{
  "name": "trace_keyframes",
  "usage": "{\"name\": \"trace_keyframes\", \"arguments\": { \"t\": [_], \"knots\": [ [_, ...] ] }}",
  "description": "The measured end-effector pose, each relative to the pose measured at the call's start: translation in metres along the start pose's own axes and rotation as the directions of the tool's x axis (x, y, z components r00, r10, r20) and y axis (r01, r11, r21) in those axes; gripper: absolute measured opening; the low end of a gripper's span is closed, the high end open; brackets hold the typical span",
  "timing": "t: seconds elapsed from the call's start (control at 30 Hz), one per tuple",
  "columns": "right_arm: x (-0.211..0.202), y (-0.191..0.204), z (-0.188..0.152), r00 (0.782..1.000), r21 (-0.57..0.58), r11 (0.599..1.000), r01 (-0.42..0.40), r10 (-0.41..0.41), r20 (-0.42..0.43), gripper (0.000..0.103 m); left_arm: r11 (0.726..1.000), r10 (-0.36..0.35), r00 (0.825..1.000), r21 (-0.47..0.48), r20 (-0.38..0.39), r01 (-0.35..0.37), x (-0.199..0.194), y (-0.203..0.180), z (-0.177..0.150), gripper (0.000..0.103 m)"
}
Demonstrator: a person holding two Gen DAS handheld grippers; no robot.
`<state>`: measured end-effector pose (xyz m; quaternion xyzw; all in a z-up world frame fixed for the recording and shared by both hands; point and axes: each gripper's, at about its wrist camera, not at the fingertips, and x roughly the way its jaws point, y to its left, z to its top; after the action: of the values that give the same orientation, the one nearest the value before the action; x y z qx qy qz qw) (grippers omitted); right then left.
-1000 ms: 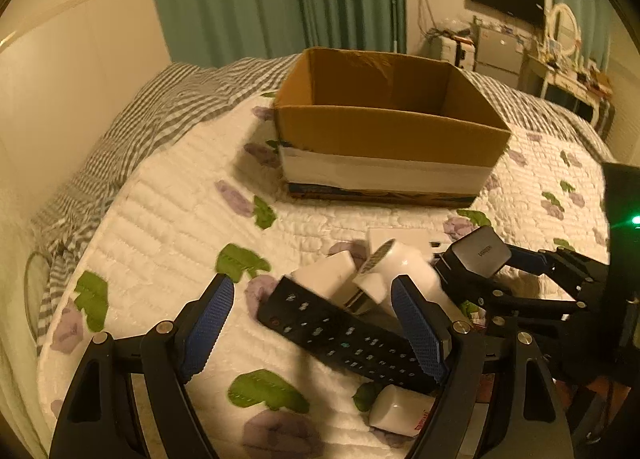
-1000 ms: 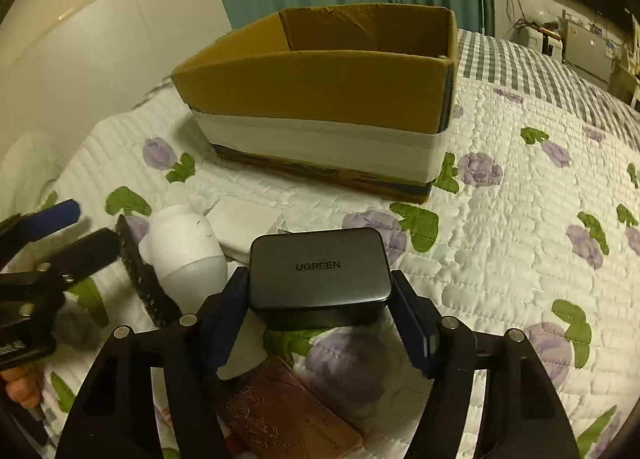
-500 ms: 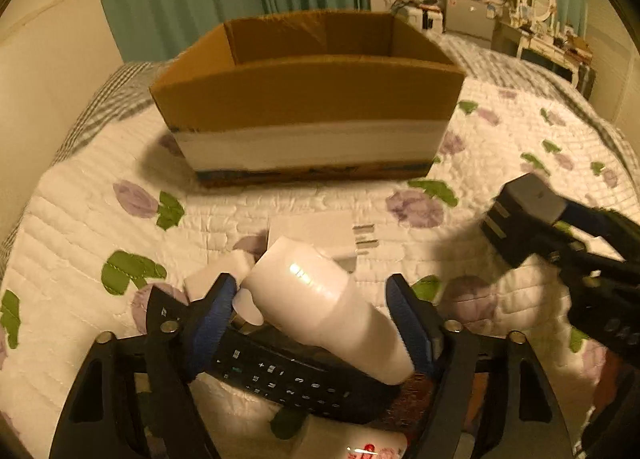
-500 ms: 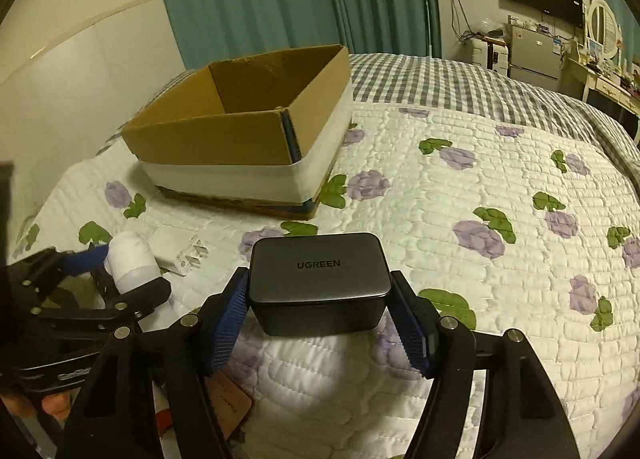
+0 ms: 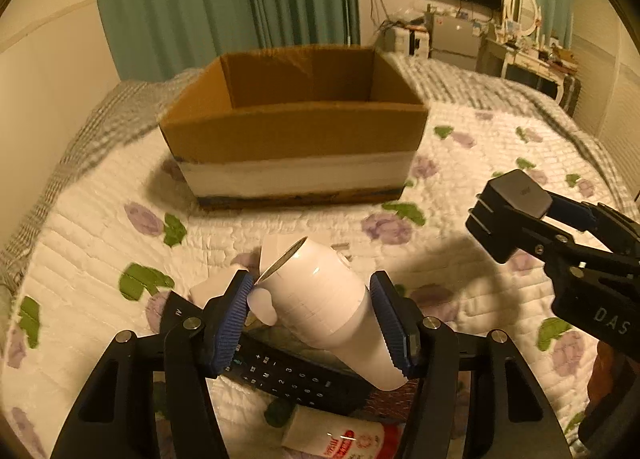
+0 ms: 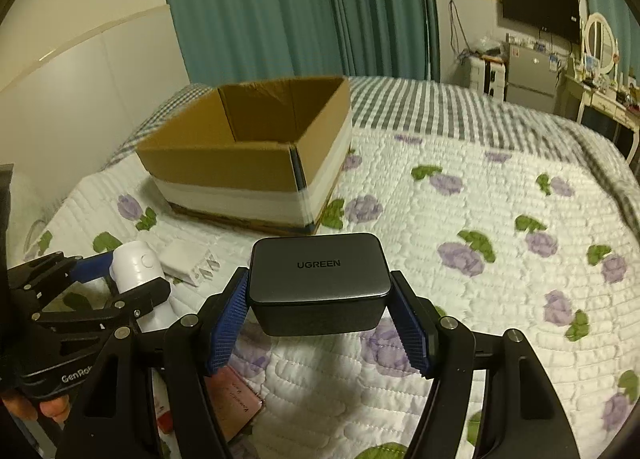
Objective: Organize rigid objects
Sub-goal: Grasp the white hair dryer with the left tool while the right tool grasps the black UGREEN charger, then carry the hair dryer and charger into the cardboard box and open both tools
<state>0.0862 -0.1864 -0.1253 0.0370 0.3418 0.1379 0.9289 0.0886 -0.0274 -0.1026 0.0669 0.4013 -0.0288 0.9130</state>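
My left gripper (image 5: pixel 312 319) is shut on a white cylindrical device (image 5: pixel 328 307) and holds it above a black remote (image 5: pixel 288 375) on the quilt. My right gripper (image 6: pixel 320 311) is shut on a dark grey UGREEN charger (image 6: pixel 320 279), lifted above the bed; it also shows in the left wrist view (image 5: pixel 508 211). An open cardboard box (image 5: pixel 296 139) with a white band stands on the bed ahead of both grippers, also in the right wrist view (image 6: pixel 248 163). A white plug adapter (image 6: pixel 188 259) lies on the quilt.
A white tube with red print (image 5: pixel 336 439) and a brown wallet-like item (image 6: pixel 236 399) lie near the front edge. The floral quilt (image 6: pixel 480 219) spreads to the right. Green curtains (image 5: pixel 224 3) and furniture (image 5: pixel 520 51) stand behind the bed.
Both grippers have risen off the quilt with their objects. The left gripper closed on the white device and lifted it off the remote. The box now looks farther and lower.
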Motion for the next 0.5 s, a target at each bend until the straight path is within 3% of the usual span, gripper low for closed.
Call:
{"name": "trace_keyframes", "arguments": {
  "t": [0.2, 0.4, 0.5],
  "knots": [
    [-0.032, 0.005, 0.022, 0.998, -0.012, 1.0, 0.025, -0.024, 0.064, 0.067, 1.0, -0.017, 0.996, -0.016, 0.084, 0.018, -0.036, 0.008, 0.02, 0.061],
    [-0.059, 0.023, 0.064, 0.99, -0.064, 0.997, 0.04, -0.031, 0.136, 0.067, 0.999, -0.021, 0.991, -0.028, 0.13, 0.024, -0.052, 0.026, 0.049, 0.061],
    [-0.064, 0.031, 0.089, 0.987, -0.093, 0.995, 0.037, -0.021, 0.16, 0.067, 1.0, 0.022, 0.988, -0.017, 0.156, -0.02, -0.054, 0.034, 0.07, 0.061]
  ]
}}
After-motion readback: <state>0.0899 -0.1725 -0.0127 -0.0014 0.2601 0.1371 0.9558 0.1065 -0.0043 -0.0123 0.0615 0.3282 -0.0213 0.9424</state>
